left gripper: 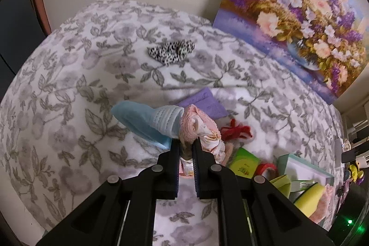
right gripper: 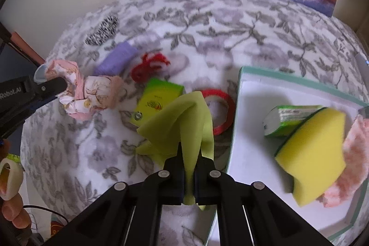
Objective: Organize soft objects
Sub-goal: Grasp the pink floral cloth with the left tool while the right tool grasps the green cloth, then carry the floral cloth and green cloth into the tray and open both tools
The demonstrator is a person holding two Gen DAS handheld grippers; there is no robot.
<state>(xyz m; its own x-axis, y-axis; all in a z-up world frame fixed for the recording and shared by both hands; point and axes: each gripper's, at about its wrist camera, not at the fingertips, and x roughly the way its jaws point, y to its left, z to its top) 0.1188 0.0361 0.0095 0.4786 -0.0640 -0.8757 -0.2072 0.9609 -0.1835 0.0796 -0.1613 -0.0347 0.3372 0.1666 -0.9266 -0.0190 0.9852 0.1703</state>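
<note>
Fabric items are in both claws. The left gripper has its jaws closed on a pink floral cloth bundle, pinched at the bundle's lower part so that the rest stands free above the fingertips. A light blue cloth shows just beside the bundle; whether the jaws also hold it cannot be told. The right gripper has its jaws closed on a lime-green cloth, gripped along a fold, so the loose corners fan upward and clear the bed cover.

An open white box with a teal rim sits toward the right edge of the bed. It already contains a yellow sponge, a pink fluffy item and a green-and-white packet, so it is judged to be the collecting point, and the green cloth hangs just beside its left wall.

Items on the cover near the bed's middle:
- red yarn tangle
- purple cloth
- green carton
- red tape roll

A leopard-print scrunchie lies well apart, toward the bed's far edge.
</note>
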